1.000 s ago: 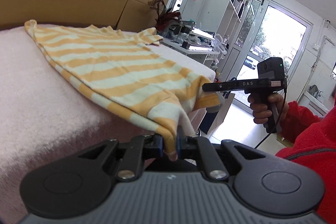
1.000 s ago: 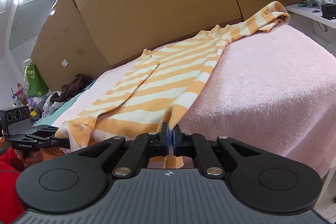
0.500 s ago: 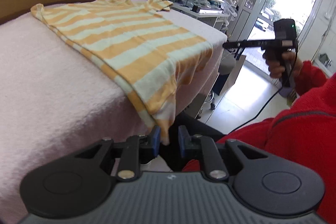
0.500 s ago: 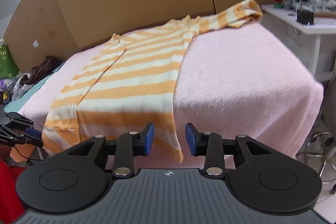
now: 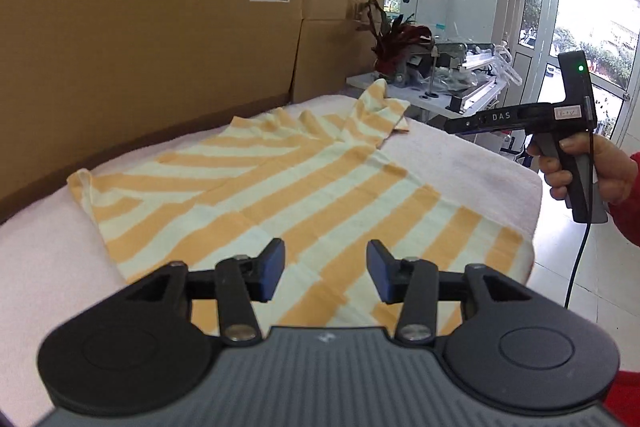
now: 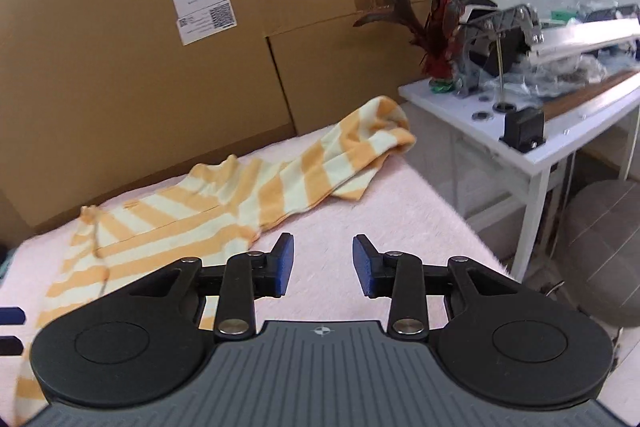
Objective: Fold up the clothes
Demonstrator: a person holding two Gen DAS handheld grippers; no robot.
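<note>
Shirt: striped shirt (image 5: pixel 280 187) lies spread flat on the pink towel-covered table (image 5: pixel 460 163); hem at the near edge, one sleeve bunched toward the far right corner.
Left gripper (image 5: pixel 325 269): tilted down over the hem near the near edge; jaws opening, nothing between the pads.
Right gripper (image 6: pixel 323 265): tilted down over bare towel beside the shirt; jaws apart, empty.
Right hand (image 5: pixel 576 167): fist round the gripper's handle, red sleeve (image 5: pixel 628 199) behind, off the table's right edge.

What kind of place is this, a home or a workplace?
Probably a workplace such as a shop or small workshop: large cardboard boxes are stacked behind the pink-covered table, a white workbench holds equipment, and glass doors face the street.
</note>
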